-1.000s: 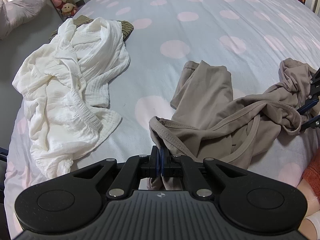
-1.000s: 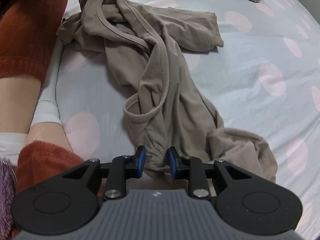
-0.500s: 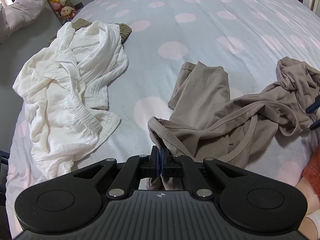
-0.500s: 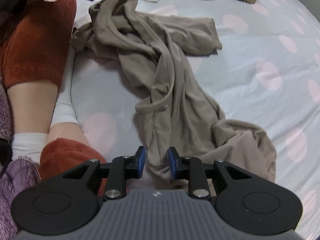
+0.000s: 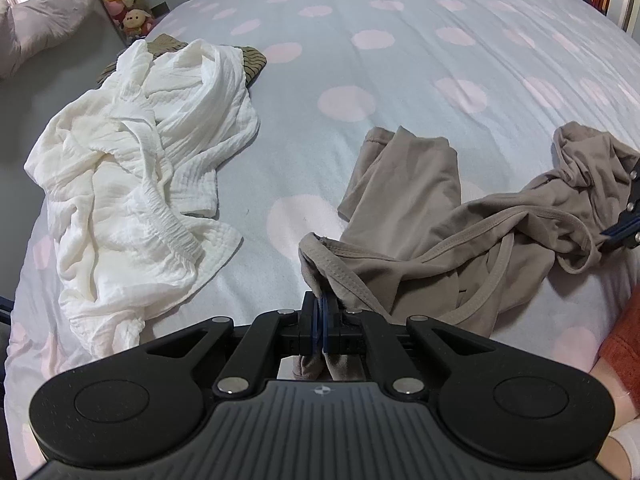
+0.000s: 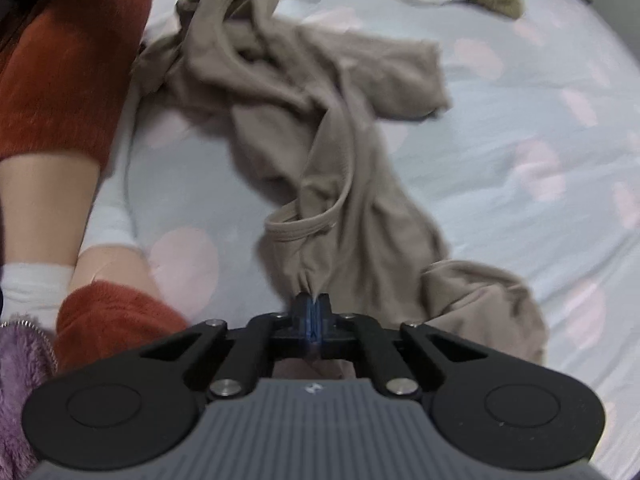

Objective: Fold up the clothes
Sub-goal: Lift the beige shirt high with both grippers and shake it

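The taupe garment (image 5: 420, 208) lay crumpled on the dotted bedsheet (image 5: 400, 60), stretched between both tools; the left gripper (image 5: 321, 312) was clamped tight on its banded hem; the right gripper (image 6: 313, 312) had just been closing, and its jaws now pinched a gathered fold of the same cloth; a white garment (image 5: 136, 152) lay heaped well apart to the left; a person's leg in a rust-red sleeve (image 6: 60, 60) rested beside the cloth.

The top (image 5: 460, 240) lies on the bed (image 5: 400, 60), right of the crumpled garment (image 5: 136, 184).
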The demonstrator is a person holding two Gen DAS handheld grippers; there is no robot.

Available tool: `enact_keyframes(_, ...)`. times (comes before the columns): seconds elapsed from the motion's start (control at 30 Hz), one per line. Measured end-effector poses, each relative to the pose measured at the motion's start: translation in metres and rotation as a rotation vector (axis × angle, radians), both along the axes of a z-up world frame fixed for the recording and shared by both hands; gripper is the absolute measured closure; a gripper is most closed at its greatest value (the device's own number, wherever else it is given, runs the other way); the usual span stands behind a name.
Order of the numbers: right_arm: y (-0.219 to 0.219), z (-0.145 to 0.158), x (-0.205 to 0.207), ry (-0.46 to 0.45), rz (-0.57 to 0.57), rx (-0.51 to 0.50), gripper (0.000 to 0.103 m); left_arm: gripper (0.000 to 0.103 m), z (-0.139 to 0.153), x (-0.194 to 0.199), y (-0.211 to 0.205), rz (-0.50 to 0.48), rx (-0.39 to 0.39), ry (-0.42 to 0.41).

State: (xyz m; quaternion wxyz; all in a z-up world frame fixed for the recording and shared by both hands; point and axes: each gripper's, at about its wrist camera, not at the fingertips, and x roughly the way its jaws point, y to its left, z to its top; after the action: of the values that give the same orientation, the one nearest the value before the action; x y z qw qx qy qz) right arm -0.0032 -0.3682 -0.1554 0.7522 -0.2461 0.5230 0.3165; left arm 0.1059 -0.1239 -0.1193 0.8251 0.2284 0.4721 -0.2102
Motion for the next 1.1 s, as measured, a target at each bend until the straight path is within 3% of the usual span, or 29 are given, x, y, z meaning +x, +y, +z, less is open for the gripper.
enact_keyframes(0.13,-0.010,0.019,-0.009,-0.085,-0.045,0.000,0.100,0.102,0.012,-0.003,0.002,-0.002,-0.026,-0.036)
enact_keyframes(0.27,-0.020,0.042,-0.021,-0.231,-0.109,-0.036,0.100,0.102,0.039,-0.011,0.006,-0.009,-0.061,-0.114)
enact_keyframes(0.43,-0.036,0.091,-0.034,-0.490,-0.272,-0.046,0.101,0.103,0.088,-0.020,0.006,-0.032,-0.110,-0.239)
enact_keyframes(0.63,-0.061,0.176,-0.055,-0.822,-0.477,-0.013,0.101,0.103,0.160,-0.031,0.000,-0.082,-0.201,-0.379)
enact_keyframes(0.93,-0.071,0.300,-0.120,-1.206,-0.624,0.037,0.101,0.103,0.289,-0.066,-0.002,-0.143,-0.434,-0.652)
enact_keyframes(1.1,-0.062,0.348,-0.167,-1.349,-0.660,0.043,0.101,0.103,0.331,-0.094,0.008,-0.156,-0.570,-0.769)
